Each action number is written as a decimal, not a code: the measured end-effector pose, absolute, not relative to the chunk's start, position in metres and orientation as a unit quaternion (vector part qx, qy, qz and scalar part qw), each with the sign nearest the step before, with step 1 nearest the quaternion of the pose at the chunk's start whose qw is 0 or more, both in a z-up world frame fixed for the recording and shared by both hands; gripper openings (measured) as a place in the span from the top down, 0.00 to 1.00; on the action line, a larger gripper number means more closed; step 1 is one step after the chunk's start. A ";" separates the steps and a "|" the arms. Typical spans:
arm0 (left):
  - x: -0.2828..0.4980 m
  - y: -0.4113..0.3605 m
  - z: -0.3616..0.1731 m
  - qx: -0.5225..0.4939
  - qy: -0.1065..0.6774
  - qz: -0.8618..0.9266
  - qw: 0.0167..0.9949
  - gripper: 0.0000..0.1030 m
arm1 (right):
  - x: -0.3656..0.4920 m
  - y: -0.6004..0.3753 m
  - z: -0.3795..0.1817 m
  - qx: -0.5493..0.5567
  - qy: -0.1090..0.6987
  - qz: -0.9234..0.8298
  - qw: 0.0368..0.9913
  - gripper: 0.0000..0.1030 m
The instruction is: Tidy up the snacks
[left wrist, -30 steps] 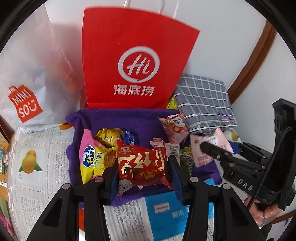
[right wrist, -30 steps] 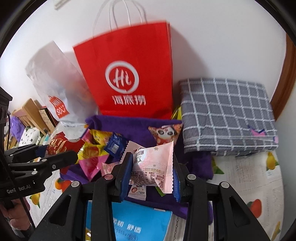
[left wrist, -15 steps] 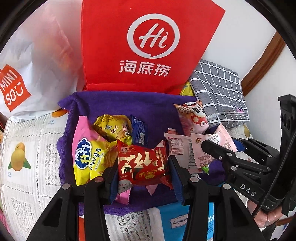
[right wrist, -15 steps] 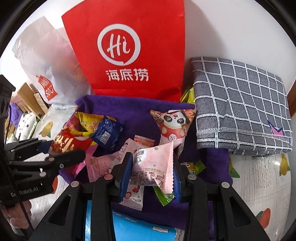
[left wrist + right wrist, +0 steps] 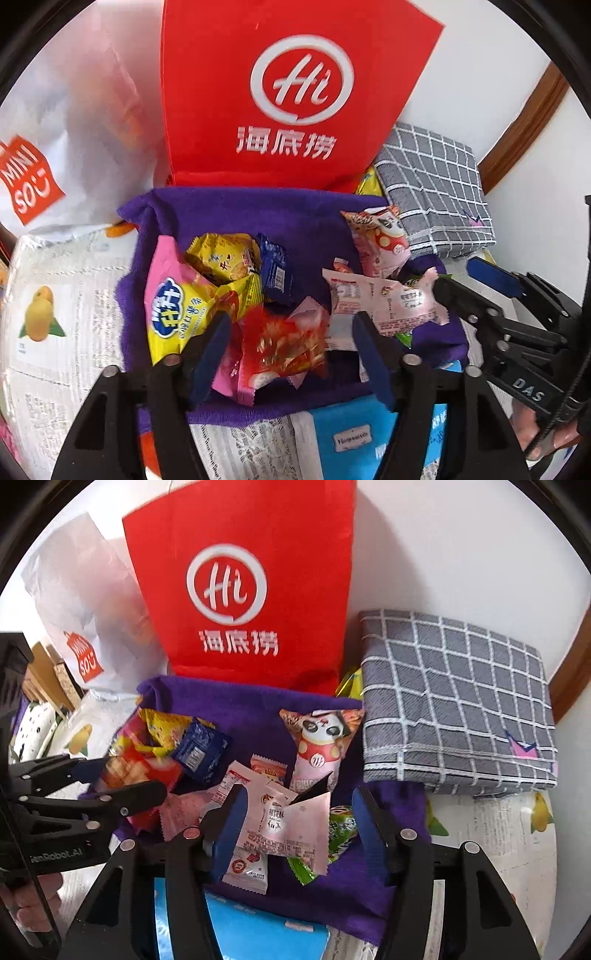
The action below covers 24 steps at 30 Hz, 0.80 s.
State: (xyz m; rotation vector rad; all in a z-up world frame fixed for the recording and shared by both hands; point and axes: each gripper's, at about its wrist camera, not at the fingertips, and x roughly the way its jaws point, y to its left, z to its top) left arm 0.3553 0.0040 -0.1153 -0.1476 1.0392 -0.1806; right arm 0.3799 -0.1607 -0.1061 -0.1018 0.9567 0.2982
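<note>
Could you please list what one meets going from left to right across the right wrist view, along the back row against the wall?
White Miniso bag → red paper bag → folded grey checked cloth.

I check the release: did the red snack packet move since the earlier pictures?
Yes. The red snack packet dropped from the just-opened left hand-held gripper onto the purple towel.
</note>
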 end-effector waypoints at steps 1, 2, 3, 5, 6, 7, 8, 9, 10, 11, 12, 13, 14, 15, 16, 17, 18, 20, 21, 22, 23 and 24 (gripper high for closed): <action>0.353 0.004 -0.112 -0.068 0.491 -0.086 0.864 0.25 | 0.376 -0.162 -0.102 -0.048 0.455 0.141 0.878 0.43; 0.348 0.004 -0.106 -0.063 0.484 -0.085 0.868 0.24 | 0.371 -0.164 -0.096 -0.048 0.450 0.139 0.881 0.43; 0.345 0.004 -0.102 -0.061 0.480 -0.085 0.871 0.23 | 0.364 -0.167 -0.089 -0.046 0.443 0.136 0.885 0.42; 0.333 0.004 -0.091 -0.057 0.472 -0.085 0.876 0.23 | 0.352 -0.173 -0.078 -0.038 0.433 0.128 0.891 0.40; 0.326 0.003 -0.085 -0.054 0.467 -0.086 0.879 0.23 | 0.346 -0.175 -0.072 -0.034 0.430 0.125 0.893 0.40; 0.322 0.002 -0.081 -0.052 0.463 -0.086 0.881 0.23 | 0.341 -0.178 -0.067 -0.030 0.429 0.124 0.894 0.40; 0.313 0.001 -0.075 -0.048 0.456 -0.085 0.885 0.23 | 0.336 -0.179 -0.064 -0.027 0.427 0.124 0.895 0.40; 0.303 0.000 -0.068 -0.044 0.447 -0.084 0.889 0.23 | 0.330 -0.181 -0.059 -0.024 0.426 0.123 0.896 0.40; 0.298 0.000 -0.063 -0.043 0.443 -0.084 0.892 0.23 | 0.321 -0.182 -0.053 -0.024 0.422 0.120 0.898 0.40; 0.290 -0.001 -0.058 -0.041 0.436 -0.083 0.895 0.23 | 0.316 -0.183 -0.050 -0.026 0.420 0.116 0.900 0.40; 0.281 -0.001 -0.052 -0.039 0.430 -0.082 0.898 0.23 | 0.308 -0.184 -0.045 -0.028 0.418 0.111 0.901 0.40; 0.269 -0.002 -0.045 -0.036 0.421 -0.080 0.903 0.23 | 0.298 -0.185 -0.040 -0.031 0.415 0.106 0.903 0.40; 0.263 -0.003 -0.041 -0.034 0.417 -0.079 0.905 0.23 | 0.292 -0.185 -0.038 -0.031 0.413 0.103 0.904 0.40; 0.255 -0.005 -0.037 -0.031 0.411 -0.076 0.908 0.23 | 0.282 -0.187 -0.034 -0.030 0.412 0.100 0.905 0.40; 0.242 -0.006 -0.031 -0.027 0.403 -0.073 0.912 0.22 | 0.275 -0.188 -0.032 -0.029 0.413 0.097 0.905 0.40; 0.235 -0.007 -0.028 -0.025 0.400 -0.073 0.913 0.21 | 0.268 -0.190 -0.030 -0.027 0.414 0.095 0.905 0.40; 0.227 -0.009 -0.024 -0.025 0.394 -0.073 0.916 0.18 | 0.257 -0.191 -0.027 -0.025 0.415 0.092 0.905 0.38; 0.208 -0.011 -0.017 -0.025 0.383 -0.075 0.920 0.16 | 0.242 -0.194 -0.025 -0.025 0.413 0.086 0.906 0.28; 0.200 -0.013 -0.014 -0.023 0.377 -0.076 0.923 0.15 | 0.232 -0.195 -0.023 -0.027 0.408 0.080 0.909 0.23; 0.192 -0.014 -0.012 -0.020 0.372 -0.075 0.925 0.15 | 0.223 -0.196 -0.022 -0.028 0.402 0.075 0.912 0.23; 0.186 -0.015 -0.011 -0.018 0.368 -0.073 0.927 0.14 | 0.215 -0.198 -0.020 -0.027 0.399 0.072 0.914 0.23; 0.179 -0.016 -0.009 -0.017 0.364 -0.072 0.929 0.13 | 0.206 -0.200 -0.018 -0.025 0.398 0.069 0.915 0.23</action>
